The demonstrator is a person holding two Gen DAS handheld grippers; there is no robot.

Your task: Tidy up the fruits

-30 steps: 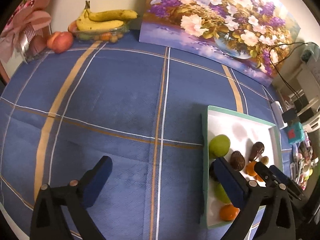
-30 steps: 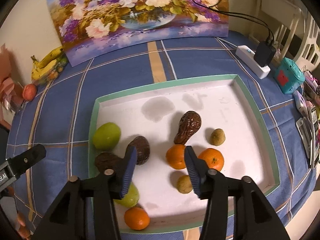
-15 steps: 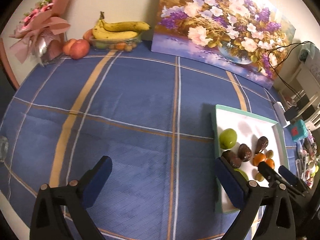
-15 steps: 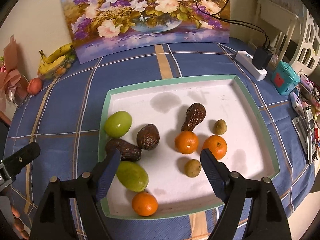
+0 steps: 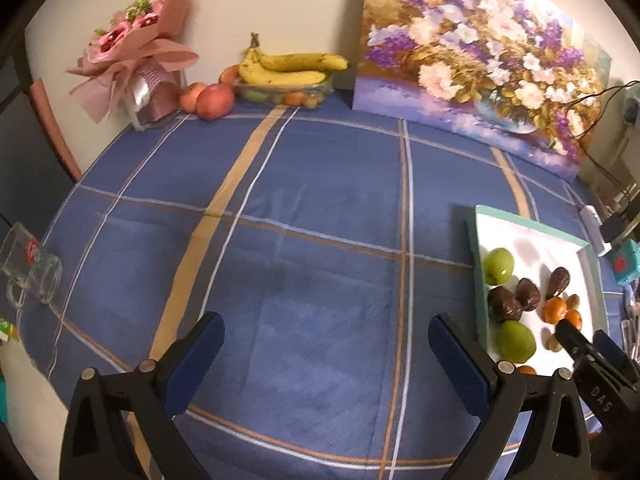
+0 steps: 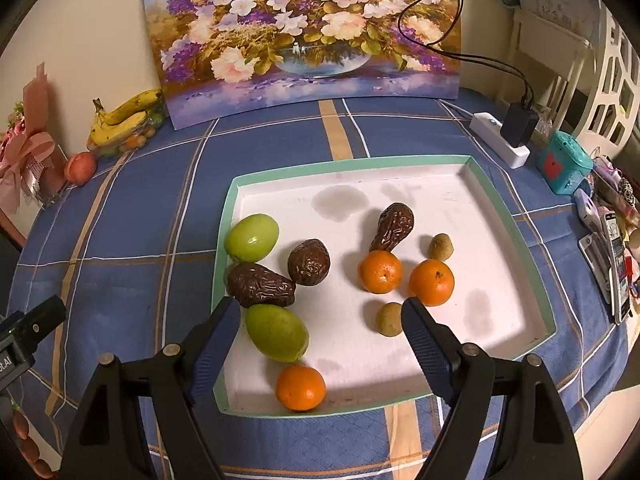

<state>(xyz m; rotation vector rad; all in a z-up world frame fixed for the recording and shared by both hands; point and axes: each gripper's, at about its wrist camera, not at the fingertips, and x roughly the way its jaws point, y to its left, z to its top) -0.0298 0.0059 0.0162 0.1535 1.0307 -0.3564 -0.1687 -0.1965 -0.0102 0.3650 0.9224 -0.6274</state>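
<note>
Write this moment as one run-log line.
right gripper: open, empty, jaws just opened | left gripper: open, empty | tray: three oranges, none held

three oranges [image 6: 379,272], two green fruits [image 6: 251,237] — three dates [image 6: 308,261]

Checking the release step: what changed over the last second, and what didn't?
The right gripper has just been opening and has pulled back from between the oranges and dates; nothing is between its pads. The left gripper, open and empty, has drawn back over the tablecloth. All fruit lies unmoved in the tray.
</note>
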